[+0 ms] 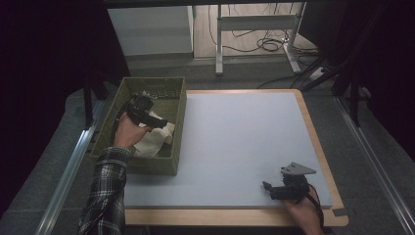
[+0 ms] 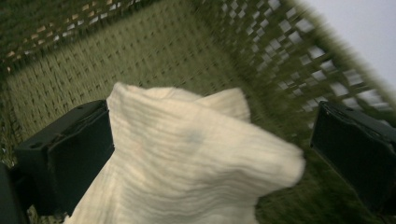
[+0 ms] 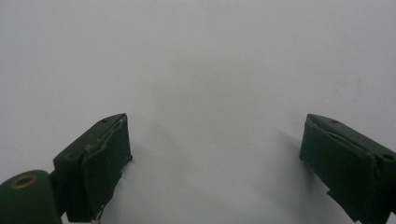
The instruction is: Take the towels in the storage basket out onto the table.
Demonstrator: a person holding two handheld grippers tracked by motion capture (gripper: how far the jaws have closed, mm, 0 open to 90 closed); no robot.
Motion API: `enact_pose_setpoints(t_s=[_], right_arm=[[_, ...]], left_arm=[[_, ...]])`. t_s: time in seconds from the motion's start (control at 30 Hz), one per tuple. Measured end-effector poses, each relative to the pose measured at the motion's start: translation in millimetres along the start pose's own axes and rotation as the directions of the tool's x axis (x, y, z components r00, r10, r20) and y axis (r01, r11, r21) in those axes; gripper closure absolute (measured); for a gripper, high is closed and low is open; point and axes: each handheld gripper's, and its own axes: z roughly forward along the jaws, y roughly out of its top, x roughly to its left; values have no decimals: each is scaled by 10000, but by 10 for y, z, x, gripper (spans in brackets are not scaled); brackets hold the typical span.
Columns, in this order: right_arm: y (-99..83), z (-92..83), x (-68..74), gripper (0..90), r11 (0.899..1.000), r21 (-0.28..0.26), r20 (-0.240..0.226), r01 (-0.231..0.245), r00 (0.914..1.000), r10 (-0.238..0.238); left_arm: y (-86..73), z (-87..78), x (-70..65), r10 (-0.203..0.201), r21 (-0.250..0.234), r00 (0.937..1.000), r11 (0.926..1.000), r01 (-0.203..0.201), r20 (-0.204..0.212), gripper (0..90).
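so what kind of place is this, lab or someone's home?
Likely a lab or data-collection rig: dark curtains flank the table, loose cables run across the floor, and each hand carries a camera-equipped hand-held gripper.

In the left gripper view the green woven basket is smeared by motion blur, the cream cloth runs off the bottom edge, and from above the left claw and hand cover part of that cloth.

L claw & R claw, jaws apart.
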Motion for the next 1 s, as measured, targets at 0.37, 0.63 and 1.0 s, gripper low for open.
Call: enact_pose_setpoints(t_s=[0.37, 0.63, 1.0], right_arm=[[0, 0, -1, 89, 10000, -5, -8, 6, 10000, -6], [-1, -1, -3, 89, 10000, -7, -22, 17, 10000, -17], [-1, -1, -4, 89, 10000, -10, -31, 20, 10000, -20]], left_arm=[[-38, 438, 164, -441, 1881, 9990, 9813, 421, 64, 0], [-16, 720, 236, -821, 3018, 9966, 9499, 816, -112, 0], [-63, 955, 313, -1788, 4284, 9838, 8879, 1678, -149, 43]])
